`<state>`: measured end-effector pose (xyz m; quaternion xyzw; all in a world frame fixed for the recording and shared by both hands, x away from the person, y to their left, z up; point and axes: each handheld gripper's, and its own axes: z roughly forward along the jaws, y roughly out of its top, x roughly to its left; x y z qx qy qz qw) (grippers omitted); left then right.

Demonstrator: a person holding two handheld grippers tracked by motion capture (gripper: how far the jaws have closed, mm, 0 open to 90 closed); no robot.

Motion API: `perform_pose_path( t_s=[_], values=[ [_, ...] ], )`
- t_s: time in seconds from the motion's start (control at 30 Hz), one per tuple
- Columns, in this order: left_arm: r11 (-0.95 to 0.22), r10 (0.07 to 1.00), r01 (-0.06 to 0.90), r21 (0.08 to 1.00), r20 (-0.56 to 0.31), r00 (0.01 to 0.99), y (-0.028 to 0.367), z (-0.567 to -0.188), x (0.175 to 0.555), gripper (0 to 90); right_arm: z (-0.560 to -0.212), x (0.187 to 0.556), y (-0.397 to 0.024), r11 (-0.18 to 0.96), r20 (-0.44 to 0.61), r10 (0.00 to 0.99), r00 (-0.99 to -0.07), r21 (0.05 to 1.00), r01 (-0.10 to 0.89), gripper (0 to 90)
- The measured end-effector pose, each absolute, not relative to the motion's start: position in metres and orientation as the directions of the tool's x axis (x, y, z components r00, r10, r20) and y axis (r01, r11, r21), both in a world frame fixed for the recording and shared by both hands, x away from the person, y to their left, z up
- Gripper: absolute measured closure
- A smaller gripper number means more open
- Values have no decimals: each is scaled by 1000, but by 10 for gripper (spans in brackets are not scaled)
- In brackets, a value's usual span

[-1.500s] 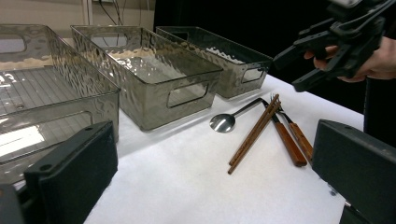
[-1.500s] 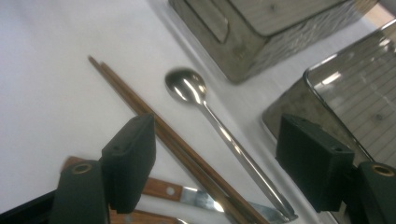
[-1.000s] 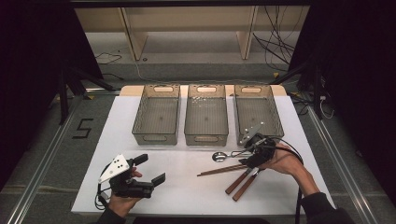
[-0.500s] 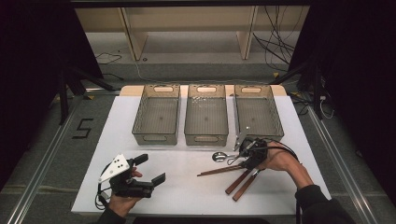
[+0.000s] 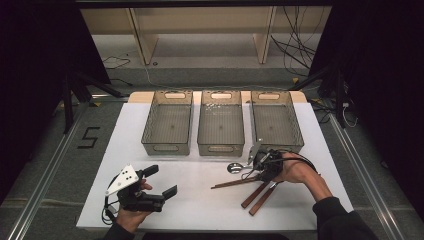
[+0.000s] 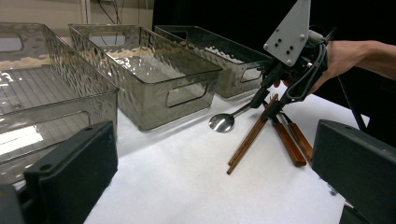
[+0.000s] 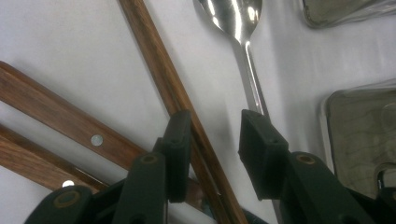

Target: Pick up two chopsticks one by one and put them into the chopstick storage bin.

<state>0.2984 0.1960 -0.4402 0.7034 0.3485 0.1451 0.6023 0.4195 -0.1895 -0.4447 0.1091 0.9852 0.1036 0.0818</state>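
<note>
Three clear bins point(image 5: 220, 122) sit in a row at the far side of the white table point(image 5: 200, 200), and everything going on is just in front of the rightmost bin point(image 5: 276, 120). Right gripper point(image 5: 261, 165) is down over a little cluster of cutlery there: a steel spoon point(image 7: 238, 28), a pair of wooden chopsticks point(image 7: 163, 79), and two wood-handled pieces point(image 5: 257, 196) lying a bit nearer the person.

Its jaws have just been closing and now stand partly open. From the right gripper view, one chopstick runs up through the gap close to one pad, while the spoon's handle slides under the other pad. I honestly can't tell whether either pad is pressing on anything yet, it's tight and half hidden in there.

So my take is it's going for one piece, and the risk is snagging two. I'd nudge sideways so only the chopstick or only the spoon handle is between the pads, keep the tips right down at the table, then finish closing and lift straight up.

Left gripper point(image 5: 150, 187) is parked well away from that bin, near the front edge, jaws wide open and holding nothing.
</note>
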Motion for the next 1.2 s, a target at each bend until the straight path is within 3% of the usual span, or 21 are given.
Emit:
perform_pose_path(
  t_s=[1.2],
  values=[
    [-35, 664, 319, 947, -216, 715, 195, -441, 299, 2, -447, 424, -184, 980, -113, 102, -988, 183, 80, 763]
  ],
)
